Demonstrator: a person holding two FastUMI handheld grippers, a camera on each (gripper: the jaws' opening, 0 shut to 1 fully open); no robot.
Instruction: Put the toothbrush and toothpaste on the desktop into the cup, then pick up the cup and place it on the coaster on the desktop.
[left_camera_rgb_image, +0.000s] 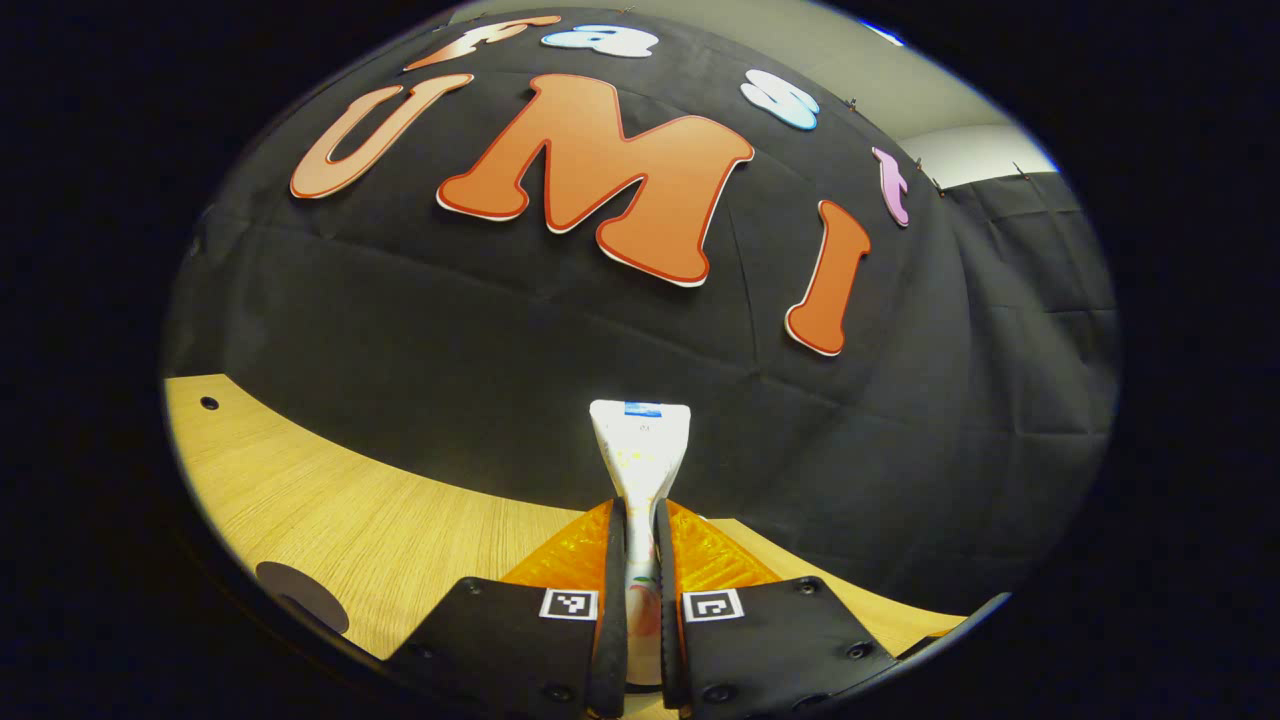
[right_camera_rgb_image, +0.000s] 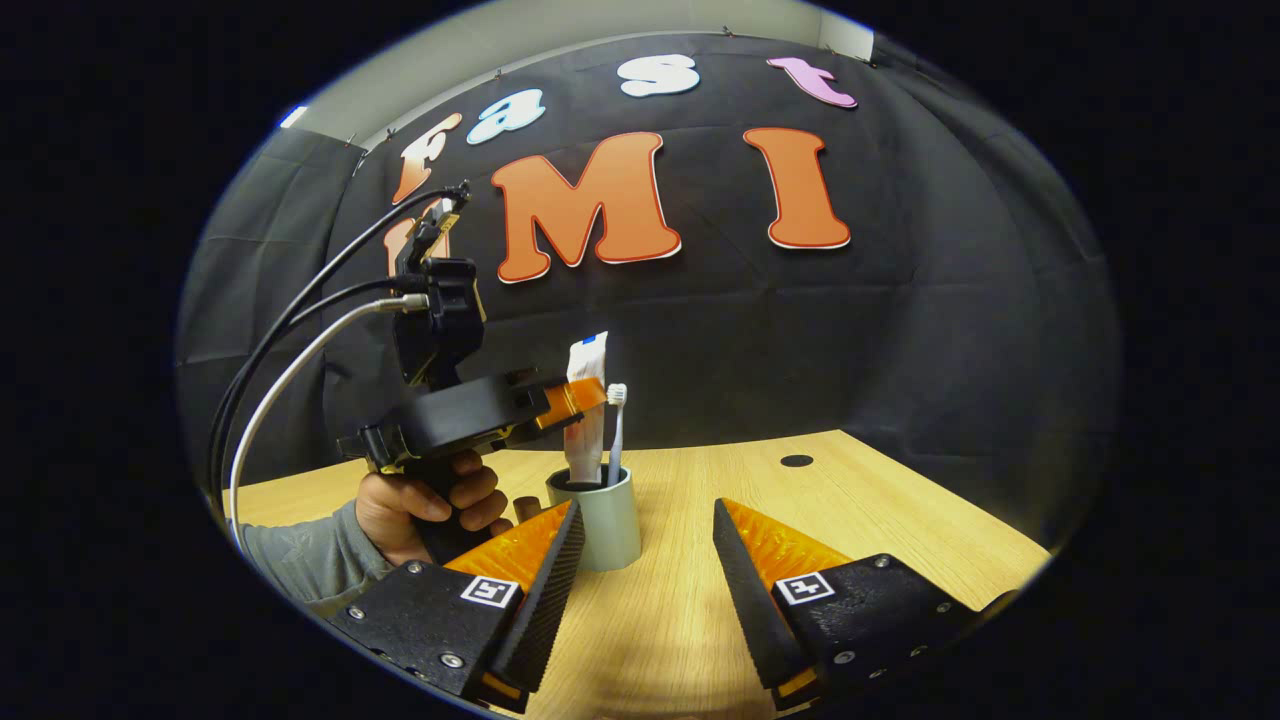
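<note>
My left gripper (left_camera_rgb_image: 640, 515) is shut on a white toothpaste tube (left_camera_rgb_image: 640, 450) that stands upright between its fingers. In the right gripper view that same left gripper (right_camera_rgb_image: 580, 395), held by a hand (right_camera_rgb_image: 420, 505), grips the toothpaste tube (right_camera_rgb_image: 588, 360) above a pale grey cup (right_camera_rgb_image: 605, 525). The tube's lower end reaches down into the cup. A white toothbrush (right_camera_rgb_image: 616, 425) stands in the cup, bristles up. My right gripper (right_camera_rgb_image: 647, 510) is open just right of the cup and nearer than it, holding nothing.
The wooden desktop (right_camera_rgb_image: 880, 510) runs to the black cloth wall. A dark round disc (left_camera_rgb_image: 300, 595), possibly the coaster, lies at the lower left of the left gripper view. Small dark holes (right_camera_rgb_image: 797, 461) (left_camera_rgb_image: 208, 403) mark the desktop. Cables (right_camera_rgb_image: 300, 330) trail from the left gripper.
</note>
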